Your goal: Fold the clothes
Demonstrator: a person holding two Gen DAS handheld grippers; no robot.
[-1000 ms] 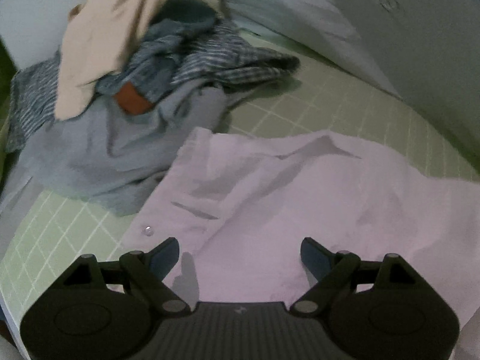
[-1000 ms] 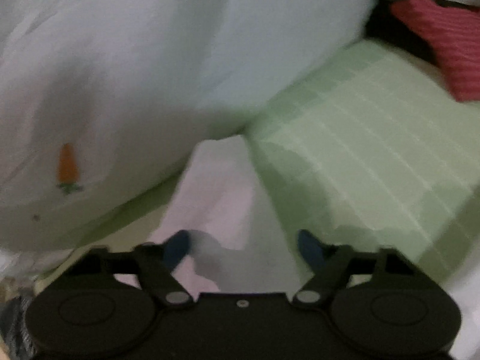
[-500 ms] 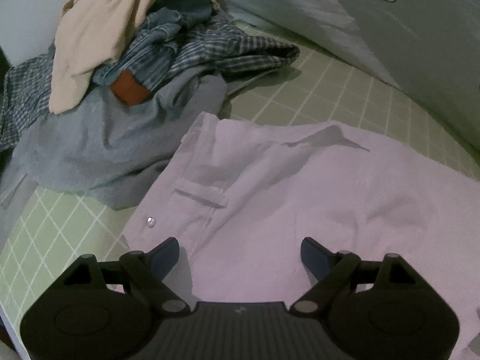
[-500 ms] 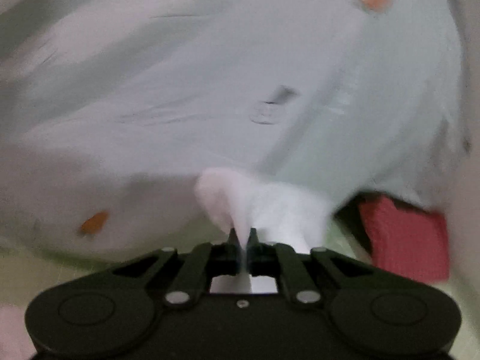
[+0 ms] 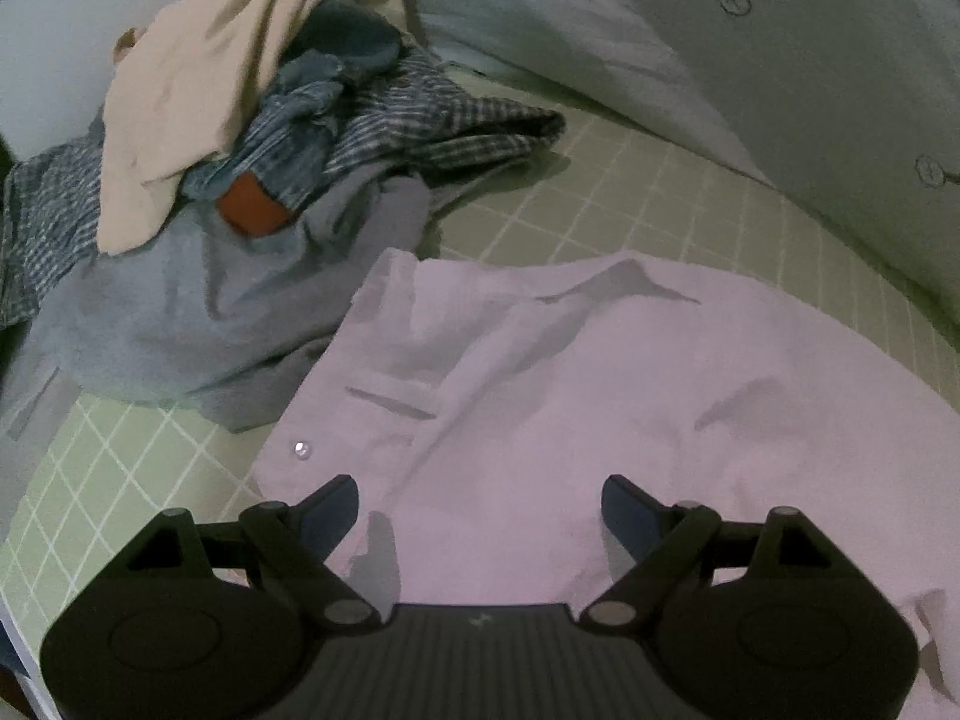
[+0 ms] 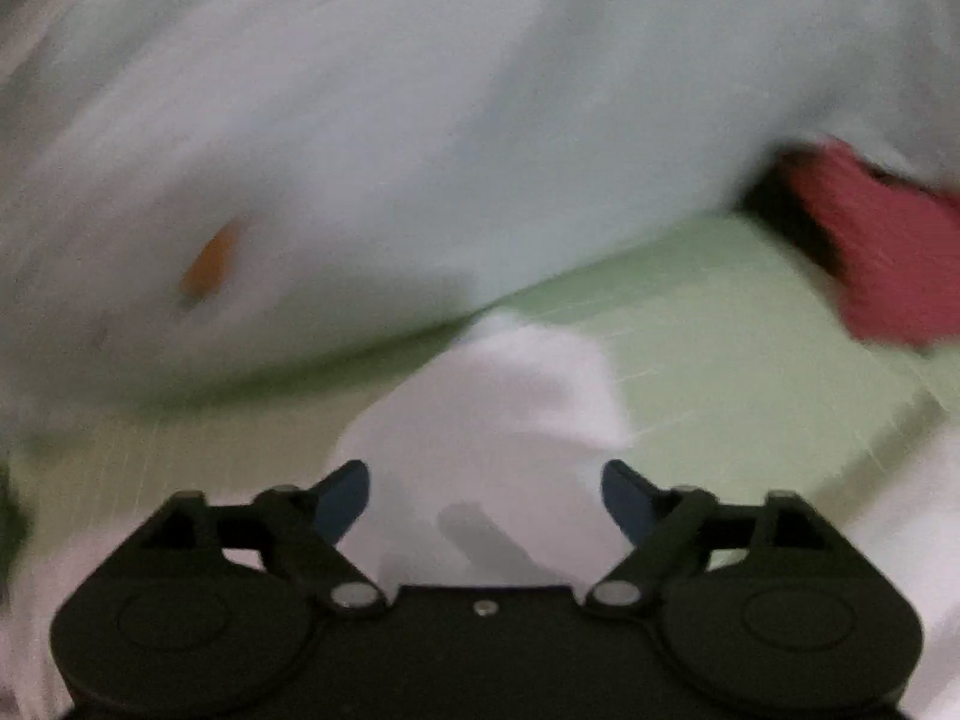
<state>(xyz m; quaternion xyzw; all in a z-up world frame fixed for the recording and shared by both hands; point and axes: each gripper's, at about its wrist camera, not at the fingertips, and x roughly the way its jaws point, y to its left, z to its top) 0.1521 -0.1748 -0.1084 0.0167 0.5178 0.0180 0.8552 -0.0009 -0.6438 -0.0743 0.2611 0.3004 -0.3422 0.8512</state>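
A pale pink shirt [image 5: 588,396] lies spread on the green checked sheet [image 5: 648,210], its collar and a snap button toward the left. My left gripper [image 5: 480,510] hovers open just above the shirt's near part, nothing between its fingers. In the blurred right wrist view, a bunched end of the same pink shirt [image 6: 498,414] lies in front of my right gripper [image 6: 483,498], which stands open over it with the cloth loose between the fingers.
A heap of unfolded clothes [image 5: 252,180], cream, blue plaid and grey, sits at the left back. A pale quilt [image 5: 750,48] runs along the far side. In the right wrist view a white quilt with a carrot print [image 6: 360,138] and a red cloth [image 6: 888,252] lie beyond.
My right gripper was shut on the pink cloth half a second ago and has opened, dropping it onto the sheet. The left gripper has stayed open, with its view shifting slightly.
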